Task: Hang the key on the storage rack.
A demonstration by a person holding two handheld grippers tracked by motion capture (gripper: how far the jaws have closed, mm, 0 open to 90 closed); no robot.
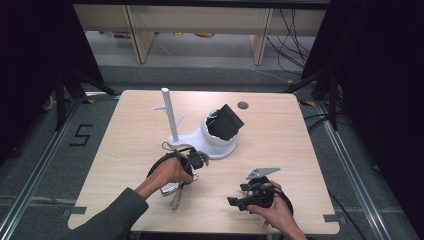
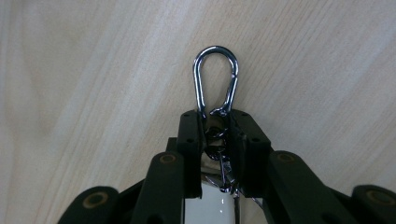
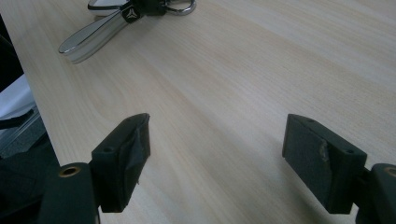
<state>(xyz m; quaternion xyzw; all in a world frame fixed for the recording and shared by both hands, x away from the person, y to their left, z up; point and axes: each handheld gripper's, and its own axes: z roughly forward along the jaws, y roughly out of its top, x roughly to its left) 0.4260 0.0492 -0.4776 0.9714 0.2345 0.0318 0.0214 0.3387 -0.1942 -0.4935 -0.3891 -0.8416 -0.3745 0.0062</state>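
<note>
The left gripper (image 2: pixel 215 128) clamps a shiny steel carabiner keychain (image 2: pixel 215 79), seemingly to lift it, while the right gripper (image 3: pixel 217 161) waits open.

Shiny metal carabiner clip (image 2: pixel 215 79) on a keychain with white strap, lying flat on the table's (image 1: pixel 280 130) near-left part, loop end free

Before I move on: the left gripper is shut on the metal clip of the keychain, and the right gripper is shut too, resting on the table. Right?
Not quite. The right gripper is open: the right gripper view shows its jaws wide apart over bare table. The left gripper is indeed shut on the metal clip.
</note>
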